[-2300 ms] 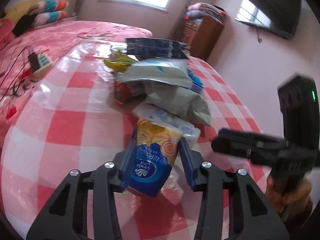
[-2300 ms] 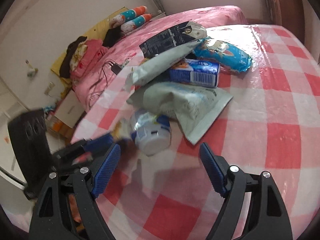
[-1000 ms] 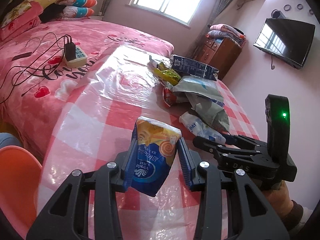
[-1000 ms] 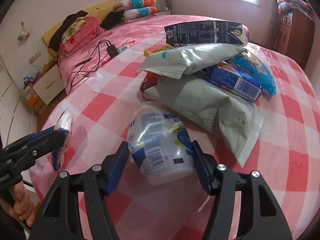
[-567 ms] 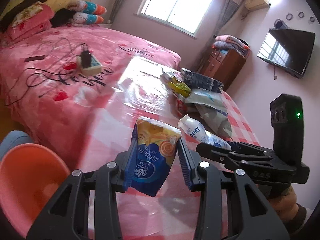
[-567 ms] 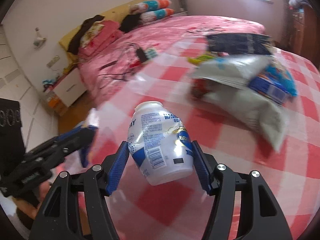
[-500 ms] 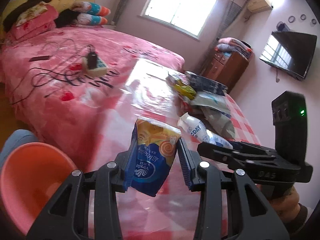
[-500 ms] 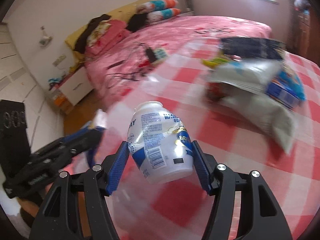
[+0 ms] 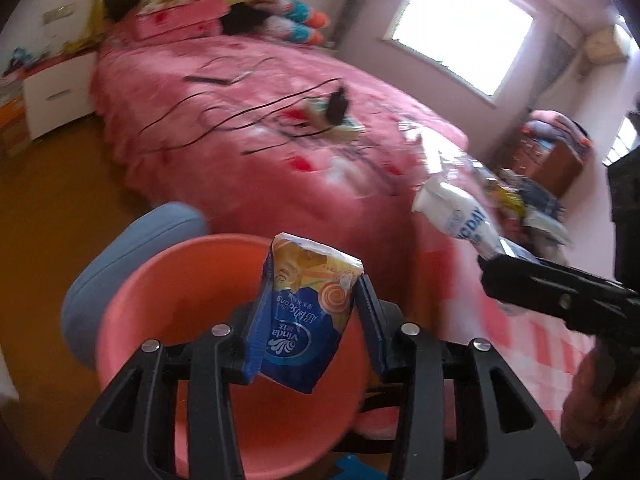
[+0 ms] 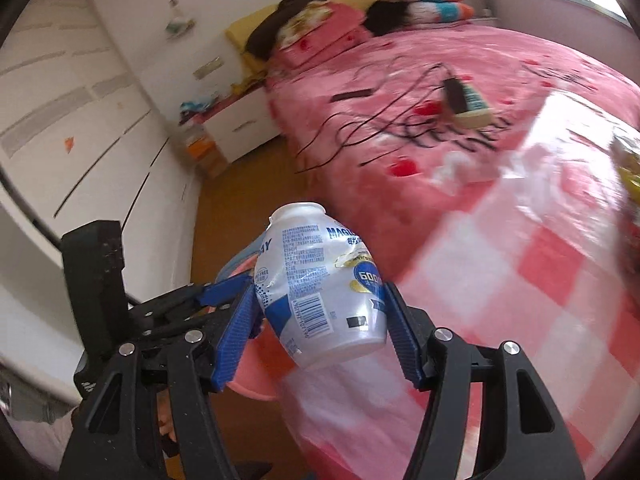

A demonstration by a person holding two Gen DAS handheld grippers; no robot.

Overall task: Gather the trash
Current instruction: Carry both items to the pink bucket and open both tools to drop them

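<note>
Where the orange bin point(image 9: 168, 280) sits on the floor: left gripper point(image 9: 310, 320), jaws clamped on a blue tissue pack point(image 9: 302, 312), held above the bin's mouth. Right gripper point(image 10: 320, 320), jaws closed around a crumpled white bottle point(image 10: 320, 284), beside the checked table point(image 10: 540, 280).

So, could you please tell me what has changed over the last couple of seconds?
The right tool closed on the white bottle and lifted it off the checked table. Both tools swung left, off the table; the left tool is now over the orange bin. The tissue pack stayed clamped in it.
</note>
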